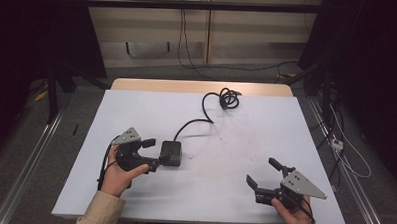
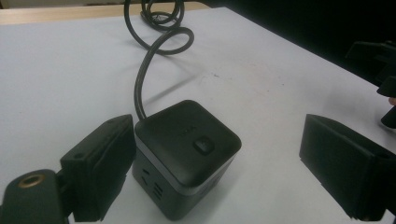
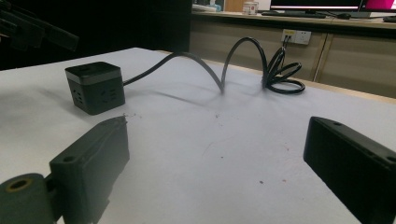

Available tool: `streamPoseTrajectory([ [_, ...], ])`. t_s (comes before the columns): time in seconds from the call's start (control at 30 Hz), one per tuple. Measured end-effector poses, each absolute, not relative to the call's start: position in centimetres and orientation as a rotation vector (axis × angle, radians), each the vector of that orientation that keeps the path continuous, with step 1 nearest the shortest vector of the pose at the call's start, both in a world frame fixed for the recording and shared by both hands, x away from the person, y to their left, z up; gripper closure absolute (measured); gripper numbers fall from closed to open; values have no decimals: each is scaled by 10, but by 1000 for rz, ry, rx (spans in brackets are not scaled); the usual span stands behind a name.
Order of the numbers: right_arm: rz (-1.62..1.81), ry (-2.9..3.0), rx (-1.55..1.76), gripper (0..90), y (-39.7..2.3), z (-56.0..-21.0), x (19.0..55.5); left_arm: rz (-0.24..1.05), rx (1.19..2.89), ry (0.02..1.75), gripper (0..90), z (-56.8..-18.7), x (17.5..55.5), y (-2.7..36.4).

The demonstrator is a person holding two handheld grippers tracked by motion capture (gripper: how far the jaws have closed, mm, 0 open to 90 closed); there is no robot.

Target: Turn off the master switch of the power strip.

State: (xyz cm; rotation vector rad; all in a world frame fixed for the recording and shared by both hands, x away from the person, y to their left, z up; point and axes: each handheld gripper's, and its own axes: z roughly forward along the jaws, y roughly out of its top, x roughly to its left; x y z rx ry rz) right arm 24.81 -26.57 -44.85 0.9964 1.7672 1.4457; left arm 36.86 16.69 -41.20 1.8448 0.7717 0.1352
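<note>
A black cube power socket sits left of centre on the white table. Its black cable runs back to a loose coil near the far edge. My left gripper is open, and the cube lies between its jaws. The cube is close against the left fingertip and well apart from the other. My right gripper is open with nothing in it at the front right, pointing toward the cube and the arched cable.
A bare wooden strip edges the table's far side. Metal rails run along the floor on both sides. Cables and a white power strip lie on the floor at the right. Cabinets stand behind.
</note>
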Motion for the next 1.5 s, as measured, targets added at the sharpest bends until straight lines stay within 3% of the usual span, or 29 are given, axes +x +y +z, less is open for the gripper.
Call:
streamPoseTrajectory([
  [1.5,1449,1762,996,63,-267,-448,248,213,1817,799,102,-424,357,220],
])
